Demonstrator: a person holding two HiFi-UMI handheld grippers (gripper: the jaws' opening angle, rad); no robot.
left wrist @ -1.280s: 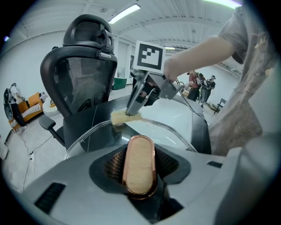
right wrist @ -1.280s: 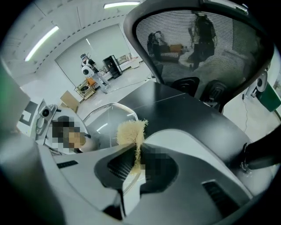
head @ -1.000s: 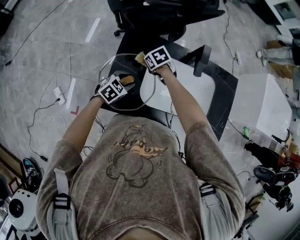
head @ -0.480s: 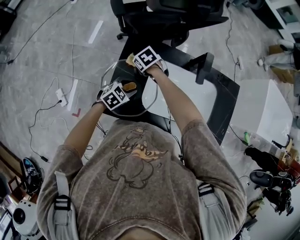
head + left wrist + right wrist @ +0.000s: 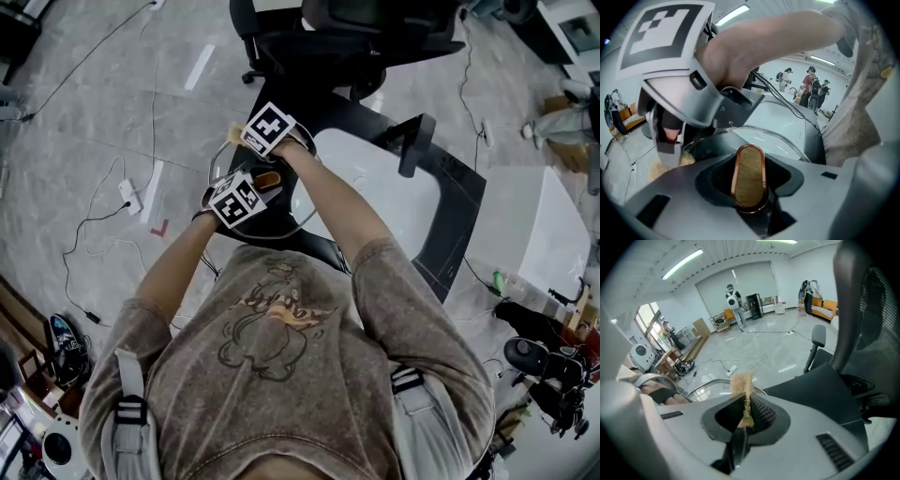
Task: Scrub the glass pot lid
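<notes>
The head view looks steeply down from above the person's shoulders onto the desk (image 5: pixel 375 178). The left gripper (image 5: pixel 249 190) and right gripper (image 5: pixel 240 134) sit at its far left. The left gripper view rides just behind its jaws, close on the knob (image 5: pixel 749 176), and faces across the lid (image 5: pixel 780 140). The right gripper view, equally close behind its scrubber (image 5: pixel 742 385), faces out over the floor (image 5: pixel 754 355). All three views share the lid's rim.
</notes>
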